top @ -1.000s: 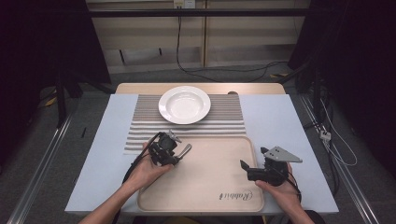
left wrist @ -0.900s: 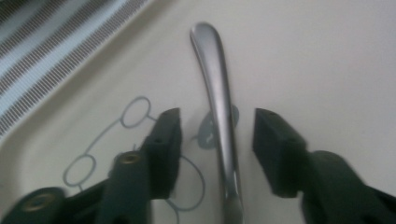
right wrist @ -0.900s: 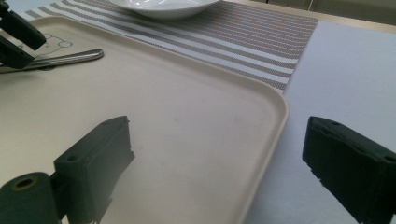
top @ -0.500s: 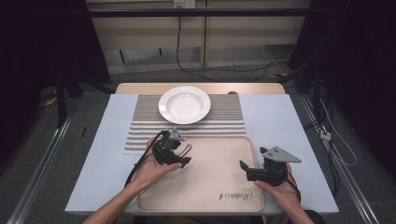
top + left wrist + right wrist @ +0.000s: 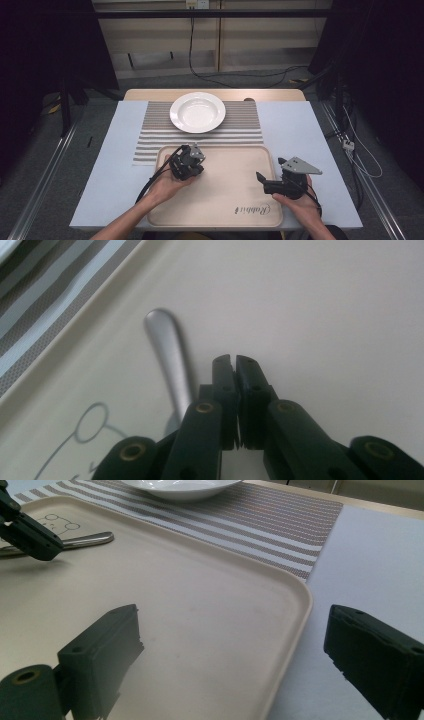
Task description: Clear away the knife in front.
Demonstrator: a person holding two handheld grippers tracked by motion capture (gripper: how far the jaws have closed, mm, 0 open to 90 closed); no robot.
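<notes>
- The left tool (image 5: 190,161), jaws pressed together with nothing between them, hovers low over the tray's (image 5: 250,165) far left corner; in the left gripper view the closed jaws sit just beside a metal utensil handle (image 5: 169,357) without gripping it.
- The utensil (image 5: 82,541) lies flat on the tray, near the tray's printed bear drawing (image 5: 59,522); its working end is hidden, so spoon or fork cannot be told.
- The right tool (image 5: 264,181) rests at the tray's near right side, jaws spread wide and holding nothing, straddling the tray's rim in its own view.
- Judged from this, the step in hand is picking up the utensil; the next move likely calls for parting the left jaws, shifting onto the handle and closing on it.
- Beyond the tray, a white plate (image 5: 197,111) stands empty on a striped placemat (image 5: 240,131).
- The desk (image 5: 310,135) is pale blue-grey; the room behind the tray is dim, with cables (image 5: 240,75) on the floor.
</notes>
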